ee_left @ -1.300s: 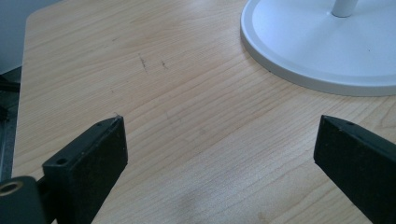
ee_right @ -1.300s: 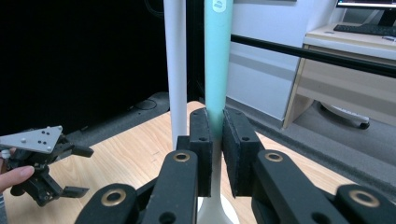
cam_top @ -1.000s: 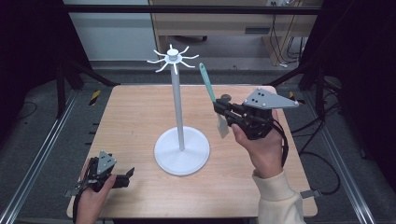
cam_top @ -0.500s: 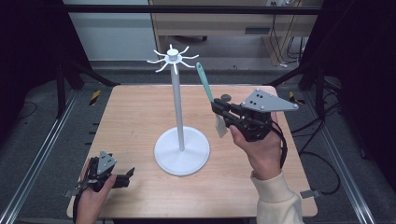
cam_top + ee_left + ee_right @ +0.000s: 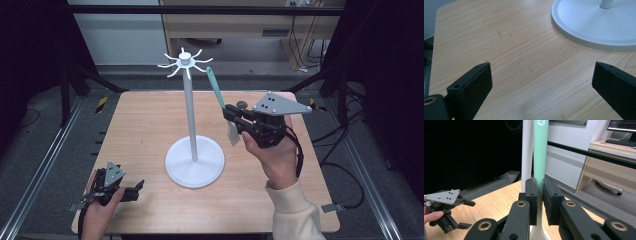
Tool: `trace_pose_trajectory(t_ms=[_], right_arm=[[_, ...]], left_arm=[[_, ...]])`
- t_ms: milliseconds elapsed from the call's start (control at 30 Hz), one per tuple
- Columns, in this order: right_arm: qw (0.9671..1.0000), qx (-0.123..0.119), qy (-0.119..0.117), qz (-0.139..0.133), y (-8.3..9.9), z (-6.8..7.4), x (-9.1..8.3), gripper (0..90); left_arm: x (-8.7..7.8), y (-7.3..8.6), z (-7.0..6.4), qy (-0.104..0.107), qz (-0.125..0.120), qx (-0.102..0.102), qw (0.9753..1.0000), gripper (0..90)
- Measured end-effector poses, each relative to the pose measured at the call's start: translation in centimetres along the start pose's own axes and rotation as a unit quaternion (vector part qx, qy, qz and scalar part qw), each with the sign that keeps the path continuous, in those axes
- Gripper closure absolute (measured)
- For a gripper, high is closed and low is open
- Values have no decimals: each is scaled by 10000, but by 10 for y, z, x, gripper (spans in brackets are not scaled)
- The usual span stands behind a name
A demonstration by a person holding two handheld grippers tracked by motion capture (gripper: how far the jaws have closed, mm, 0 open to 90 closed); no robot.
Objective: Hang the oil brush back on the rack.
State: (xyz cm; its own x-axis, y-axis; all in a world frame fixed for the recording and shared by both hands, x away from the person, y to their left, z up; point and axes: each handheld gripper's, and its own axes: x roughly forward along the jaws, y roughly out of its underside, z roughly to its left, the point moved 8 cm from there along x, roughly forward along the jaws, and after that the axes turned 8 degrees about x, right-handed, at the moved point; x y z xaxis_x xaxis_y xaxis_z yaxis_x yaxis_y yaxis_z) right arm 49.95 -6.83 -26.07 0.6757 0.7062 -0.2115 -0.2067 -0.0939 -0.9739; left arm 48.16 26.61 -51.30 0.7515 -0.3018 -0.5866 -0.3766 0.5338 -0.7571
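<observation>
Two grippers at work. Left gripper (image 5: pixel 134 189) low at the table's (image 5: pixel 145 125) near left corner, jaws spread wide over bare wood, nothing between them. White stand (image 5: pixel 194 160) at the middle, hooked crown on top. Right gripper (image 5: pixel 229 111) raised just right of the pole, jaws pinching a green-handled spatula (image 5: pixel 217 90), handle tilted up toward the hooks, pale blade hanging below.
</observation>
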Motion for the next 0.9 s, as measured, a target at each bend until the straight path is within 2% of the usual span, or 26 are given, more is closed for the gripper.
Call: trace_pose_trajectory(t_ms=[267, 633, 900], right_arm=[[9999, 25, -41, 97, 2, 2, 7, 826], [9999, 89, -116, 87, 4, 5, 21, 826], [10000, 93, -13, -7, 5, 8, 25, 825]], left_arm=[[0, 0, 0, 10, 5, 6, 10000, 24], [0, 0, -1, 15, -1, 22, 10000, 24], [0, 0, -3, 46, 11, 47, 10000, 25]])
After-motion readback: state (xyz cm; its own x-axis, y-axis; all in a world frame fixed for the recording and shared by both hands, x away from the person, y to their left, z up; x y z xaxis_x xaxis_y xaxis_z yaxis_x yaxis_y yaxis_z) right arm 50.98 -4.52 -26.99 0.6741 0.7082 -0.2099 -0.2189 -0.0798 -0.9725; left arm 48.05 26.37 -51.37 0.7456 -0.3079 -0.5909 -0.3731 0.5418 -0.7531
